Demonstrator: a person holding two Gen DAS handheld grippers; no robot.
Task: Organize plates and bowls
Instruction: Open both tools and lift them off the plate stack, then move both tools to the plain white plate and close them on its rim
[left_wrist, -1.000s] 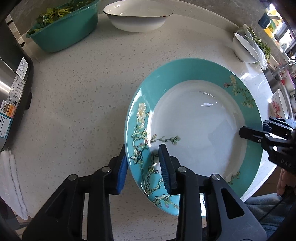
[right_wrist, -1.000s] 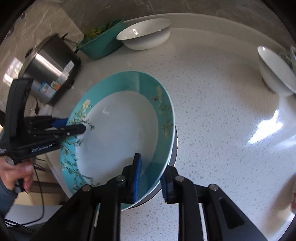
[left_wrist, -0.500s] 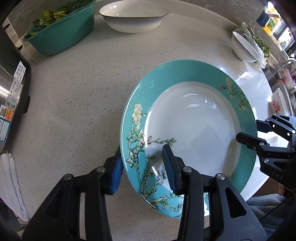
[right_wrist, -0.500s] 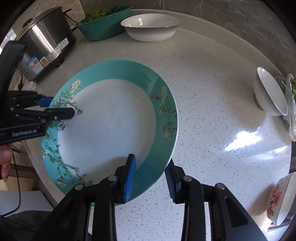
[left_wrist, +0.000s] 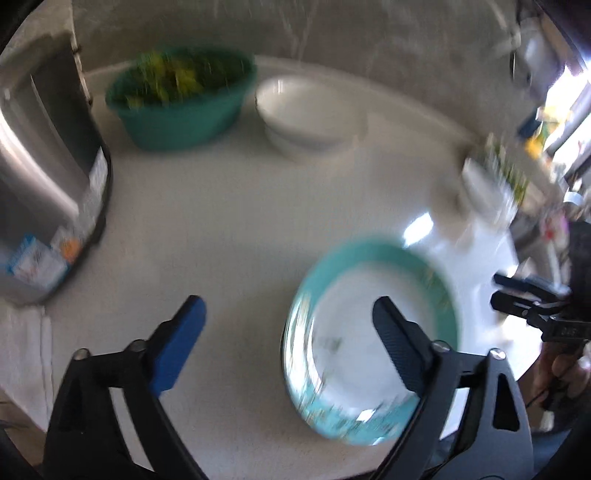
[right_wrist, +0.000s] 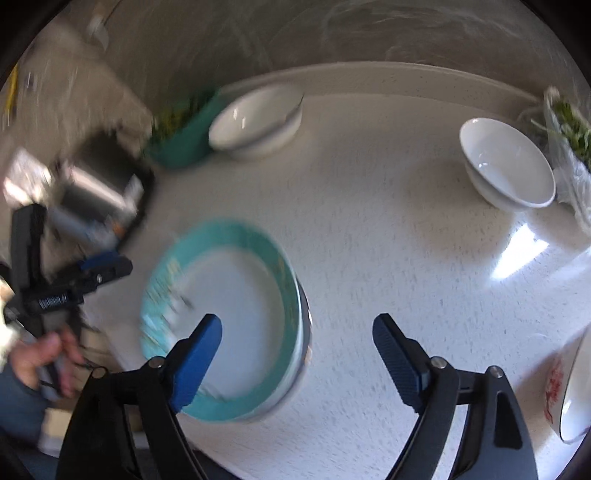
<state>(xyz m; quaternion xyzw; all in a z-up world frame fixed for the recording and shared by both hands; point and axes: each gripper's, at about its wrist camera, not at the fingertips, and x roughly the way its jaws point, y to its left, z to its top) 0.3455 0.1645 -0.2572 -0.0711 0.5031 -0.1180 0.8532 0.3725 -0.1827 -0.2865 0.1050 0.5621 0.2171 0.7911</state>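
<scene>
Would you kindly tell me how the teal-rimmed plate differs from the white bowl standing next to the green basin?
The plate is wide and shallow with a teal rim; the white bowl is plain white, deeper and smaller across. The plate lies at the near counter edge, the bowl at the back beside the green basin. Both look empty and no gripper holds either.

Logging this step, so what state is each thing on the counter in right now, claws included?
Left claw: open, holding nothing.
Right claw: open, holding nothing.
Teal floral plate: released, lying on the counter, apparently on a darker dish.
Teal basin: upright, filled with greens.
Large white bowl: upright, empty.
Small white bowl: tilted, empty.
Red-patterned bowl: partly out of frame.
</scene>
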